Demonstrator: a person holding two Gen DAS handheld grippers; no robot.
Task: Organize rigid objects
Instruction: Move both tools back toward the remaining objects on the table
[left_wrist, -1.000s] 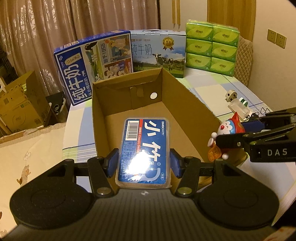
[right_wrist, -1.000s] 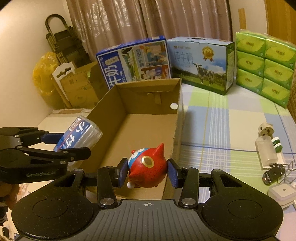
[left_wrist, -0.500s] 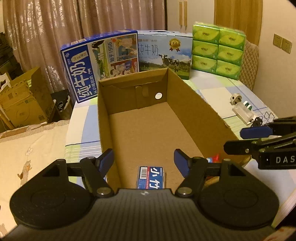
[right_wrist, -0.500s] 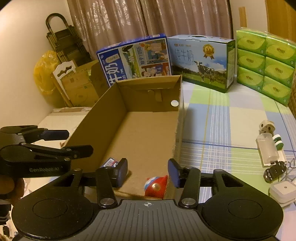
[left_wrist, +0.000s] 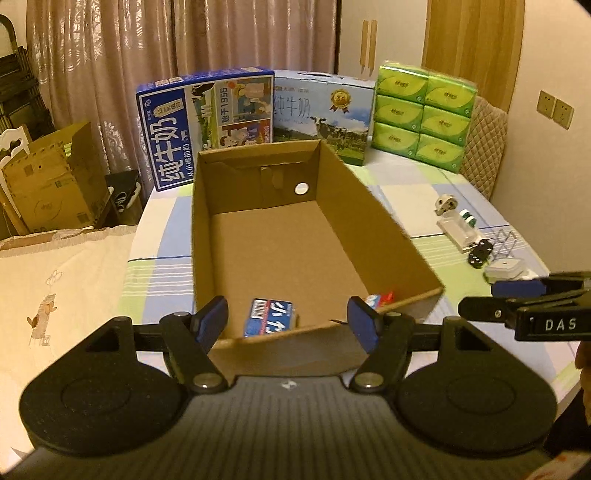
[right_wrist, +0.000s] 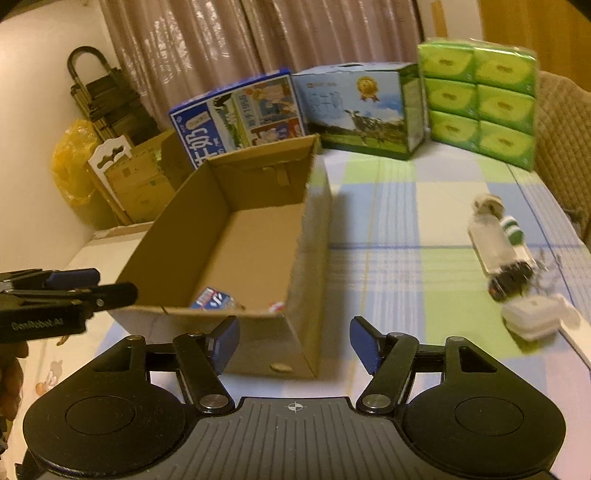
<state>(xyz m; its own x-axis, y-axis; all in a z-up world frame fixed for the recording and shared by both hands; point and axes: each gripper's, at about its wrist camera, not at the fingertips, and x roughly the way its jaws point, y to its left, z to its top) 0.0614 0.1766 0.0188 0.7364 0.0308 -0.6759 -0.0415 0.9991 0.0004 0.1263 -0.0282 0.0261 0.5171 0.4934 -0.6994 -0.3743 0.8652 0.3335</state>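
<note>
An open cardboard box stands on the checked tablecloth. At its near end lies a blue cotton-swab case. Beside it, in the near right corner, a bit of the red and blue toy figure shows. My left gripper hangs open just outside the near wall, nothing between its pads. My right gripper is at the box's near right corner; its jaws are opening and hold nothing. Each gripper shows from the side in the other's view.
Two milk cartons and a green tissue pack line the back of the table. Small items lie at the right: a clear case, a plug, a black piece, a white adapter. Cardboard boxes stand left.
Both grippers let go: the blue case and the toy figure dropped into the box's near end. Both grippers then drew back from the box, jaws wider.
</note>
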